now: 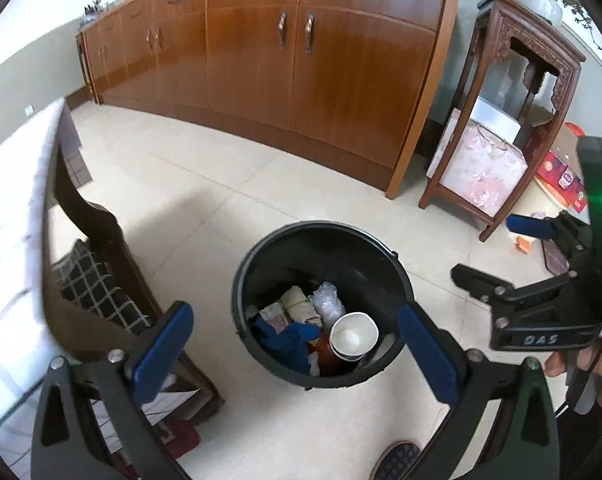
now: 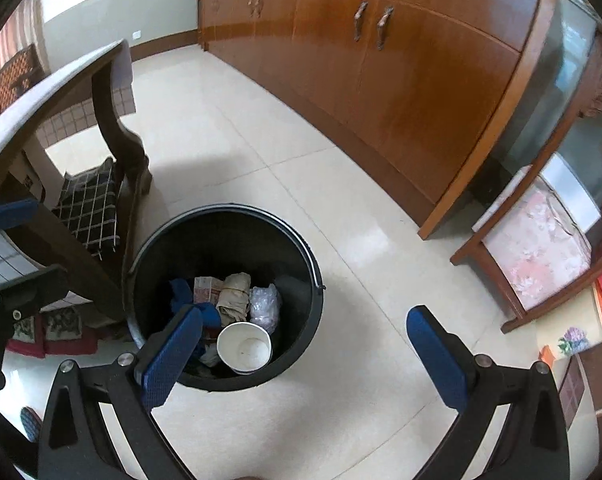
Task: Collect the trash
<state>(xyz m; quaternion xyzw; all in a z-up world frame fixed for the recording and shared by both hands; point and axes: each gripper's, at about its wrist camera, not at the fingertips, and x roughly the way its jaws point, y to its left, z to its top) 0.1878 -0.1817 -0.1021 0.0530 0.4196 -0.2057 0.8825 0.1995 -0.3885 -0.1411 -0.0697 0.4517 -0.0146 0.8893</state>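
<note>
reading "das" on the right tool [image 1: 497, 258]

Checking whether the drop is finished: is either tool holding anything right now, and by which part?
Nothing is held. The left tool and right tool both stand open and empty above the round black plastic trash bin.

A long brown wooden sideboard [image 1: 301, 60] lines the wall above pale glossy floor tiles [image 1: 189, 184].
</note>
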